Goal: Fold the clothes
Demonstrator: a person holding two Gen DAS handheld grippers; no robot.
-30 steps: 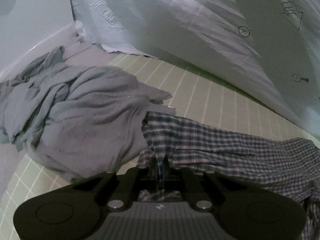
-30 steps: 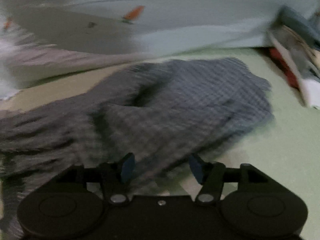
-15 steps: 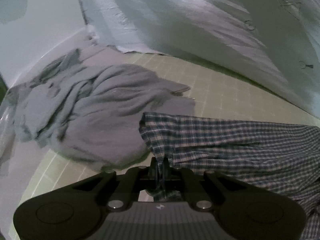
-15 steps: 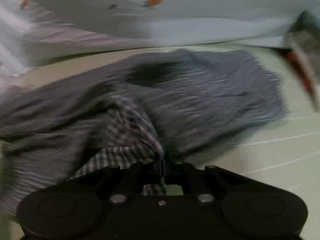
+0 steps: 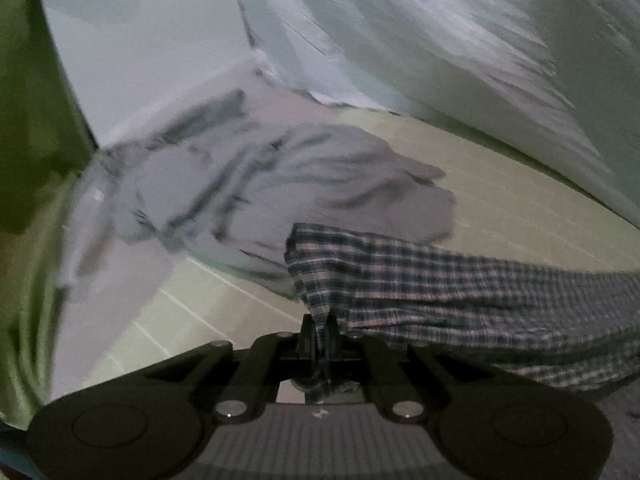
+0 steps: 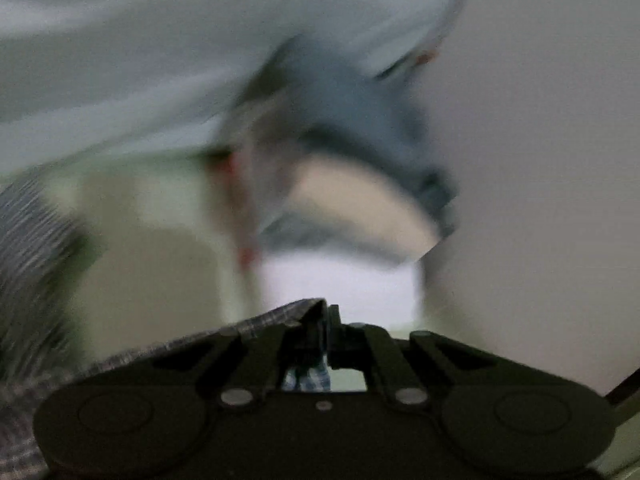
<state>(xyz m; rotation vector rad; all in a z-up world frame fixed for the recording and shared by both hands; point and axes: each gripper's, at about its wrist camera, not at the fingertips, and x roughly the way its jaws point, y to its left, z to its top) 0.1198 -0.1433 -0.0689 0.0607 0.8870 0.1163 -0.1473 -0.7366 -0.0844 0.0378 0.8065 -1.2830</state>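
Through the left wrist camera, I saw my left gripper (image 5: pixel 320 332) pinched tight on a corner of the plaid garment (image 5: pixel 460 292), which stretched away to the right above the pale green gridded mat (image 5: pixel 520 208). A crumpled grey garment (image 5: pixel 260 192) lay just behind it on the mat. Through the right wrist camera, badly blurred, my right gripper (image 6: pixel 326 320) was clamped on another edge of the plaid garment (image 6: pixel 264 318), the cloth trailing off to the left.
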